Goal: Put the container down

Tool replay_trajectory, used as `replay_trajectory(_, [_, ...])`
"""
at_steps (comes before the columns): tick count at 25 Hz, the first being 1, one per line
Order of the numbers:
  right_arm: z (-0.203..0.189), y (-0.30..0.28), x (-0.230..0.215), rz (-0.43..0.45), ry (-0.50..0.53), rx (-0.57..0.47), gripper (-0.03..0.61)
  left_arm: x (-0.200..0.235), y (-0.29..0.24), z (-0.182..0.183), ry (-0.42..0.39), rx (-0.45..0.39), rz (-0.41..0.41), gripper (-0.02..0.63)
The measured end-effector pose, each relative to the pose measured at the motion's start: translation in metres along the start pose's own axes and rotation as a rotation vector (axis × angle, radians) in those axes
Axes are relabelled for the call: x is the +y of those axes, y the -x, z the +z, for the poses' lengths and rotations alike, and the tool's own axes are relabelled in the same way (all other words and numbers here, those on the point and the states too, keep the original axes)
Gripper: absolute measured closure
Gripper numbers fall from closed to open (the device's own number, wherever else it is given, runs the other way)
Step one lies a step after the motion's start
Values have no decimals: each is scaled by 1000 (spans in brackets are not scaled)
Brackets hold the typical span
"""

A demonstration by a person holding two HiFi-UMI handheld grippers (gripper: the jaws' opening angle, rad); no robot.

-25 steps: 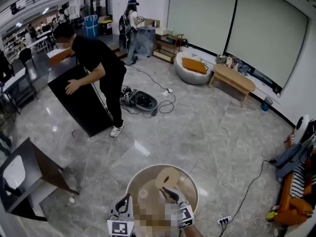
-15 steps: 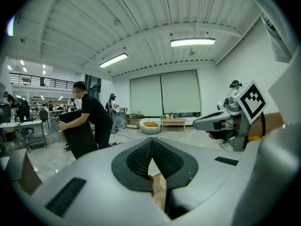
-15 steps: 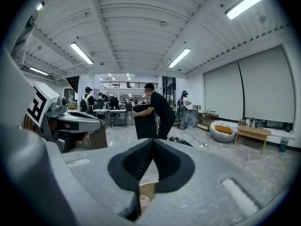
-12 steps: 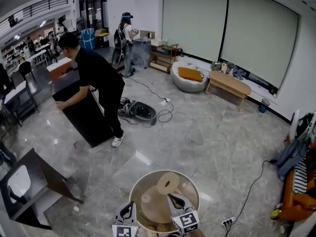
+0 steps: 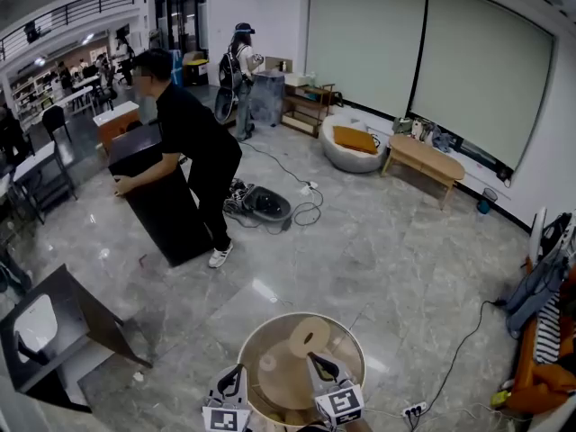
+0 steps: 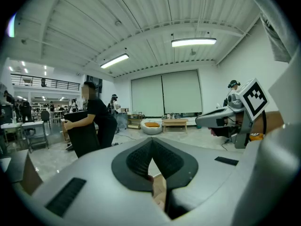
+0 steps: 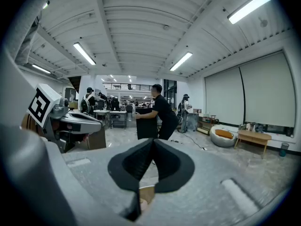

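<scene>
In the head view the lower edge cut off the container; the left gripper and right gripper covered its near rim, and the hands holding them lay out of frame. In each gripper view the gripper body hid the container except a tan sliver under the jaw tips. People in the far hall were too small to tell apart

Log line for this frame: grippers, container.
container: round, roll inside | left hand-held gripper: shut on near rim | right hand-held gripper: shut on near rim
</scene>
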State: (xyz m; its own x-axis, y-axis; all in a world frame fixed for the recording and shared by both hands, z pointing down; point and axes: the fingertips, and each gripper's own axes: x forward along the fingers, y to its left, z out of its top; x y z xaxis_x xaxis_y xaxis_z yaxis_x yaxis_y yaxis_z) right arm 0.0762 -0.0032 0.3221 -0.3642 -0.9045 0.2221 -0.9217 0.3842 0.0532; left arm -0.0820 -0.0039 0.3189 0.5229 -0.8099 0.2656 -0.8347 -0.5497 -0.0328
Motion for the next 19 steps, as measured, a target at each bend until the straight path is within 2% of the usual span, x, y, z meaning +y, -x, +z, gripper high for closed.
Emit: replay_trajectory(19, [6, -2, -1, 9, 4, -12, 578, -1, -7, 11, -6, -13, -4, 597])
